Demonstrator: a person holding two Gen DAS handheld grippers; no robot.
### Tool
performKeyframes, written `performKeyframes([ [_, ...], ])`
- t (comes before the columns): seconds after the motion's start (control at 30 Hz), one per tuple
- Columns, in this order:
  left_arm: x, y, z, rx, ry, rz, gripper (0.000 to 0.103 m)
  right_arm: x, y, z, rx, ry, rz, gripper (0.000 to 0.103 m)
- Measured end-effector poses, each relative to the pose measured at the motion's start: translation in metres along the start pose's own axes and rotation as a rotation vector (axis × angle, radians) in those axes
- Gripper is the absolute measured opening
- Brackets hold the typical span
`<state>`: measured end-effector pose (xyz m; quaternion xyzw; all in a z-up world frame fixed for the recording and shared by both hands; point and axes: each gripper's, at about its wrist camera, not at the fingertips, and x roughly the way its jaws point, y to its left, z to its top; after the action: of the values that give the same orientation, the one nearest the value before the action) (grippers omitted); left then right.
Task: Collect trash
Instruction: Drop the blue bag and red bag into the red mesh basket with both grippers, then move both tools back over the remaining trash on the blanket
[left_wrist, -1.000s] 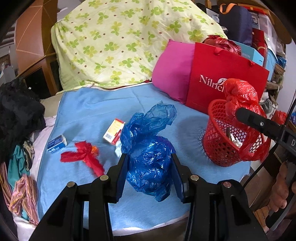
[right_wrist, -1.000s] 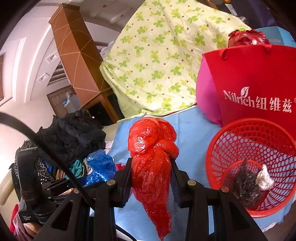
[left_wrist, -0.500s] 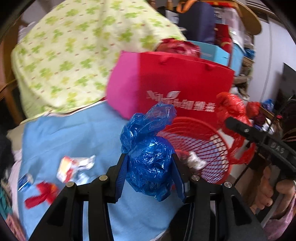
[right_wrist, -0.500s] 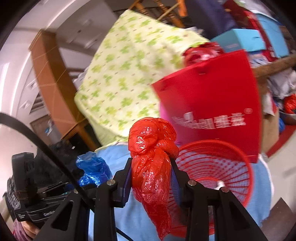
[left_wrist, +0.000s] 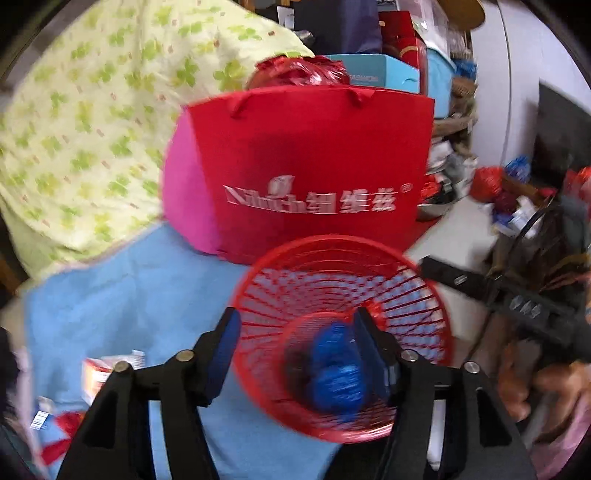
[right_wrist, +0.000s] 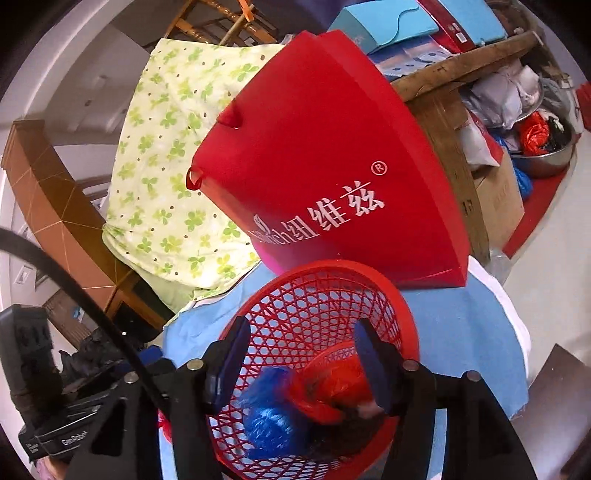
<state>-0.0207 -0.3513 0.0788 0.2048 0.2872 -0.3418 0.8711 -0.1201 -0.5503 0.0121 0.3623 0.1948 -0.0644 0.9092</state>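
Both tongs were found over the red basket (right_wrist: 373, 273), jaws just opened, nothing gripped. Blue bag (left_wrist: 338, 373) was seen below left tongs (left_wrist: 295, 343), in basket. Red bag (right_wrist: 332, 387) lay beside it, below right tongs (right_wrist: 299, 354).

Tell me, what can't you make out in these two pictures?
- Left wrist view: small box and scraps on the blue cloth, blurred and cut off by the left hand-held gripper.
- Right wrist view: dark trash under the red bag and blue bag in the red basket, hidden.
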Motion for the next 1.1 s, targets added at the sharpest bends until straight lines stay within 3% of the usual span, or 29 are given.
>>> performKeyframes([
  [0.2, -0.041, 0.02, -0.015, 0.015, -0.045, 0.145, 0.07, -0.016, 0.022, -0.005, -0.049, -0.028, 0.013, 0.063],
  [0.5, -0.107, 0.075, -0.043, -0.057, -0.095, 0.323, 0.073, -0.028, 0.117, -0.02, -0.208, -0.023, 0.127, 0.063],
  [0.77, -0.145, 0.112, -0.069, -0.134, -0.119, 0.403, 0.074, -0.026, 0.185, -0.042, -0.33, 0.021, 0.177, 0.063],
  [1.1, -0.168, 0.142, -0.094, -0.195, -0.134, 0.443, 0.074, -0.017, 0.234, -0.066, -0.411, 0.067, 0.204, 0.063],
])
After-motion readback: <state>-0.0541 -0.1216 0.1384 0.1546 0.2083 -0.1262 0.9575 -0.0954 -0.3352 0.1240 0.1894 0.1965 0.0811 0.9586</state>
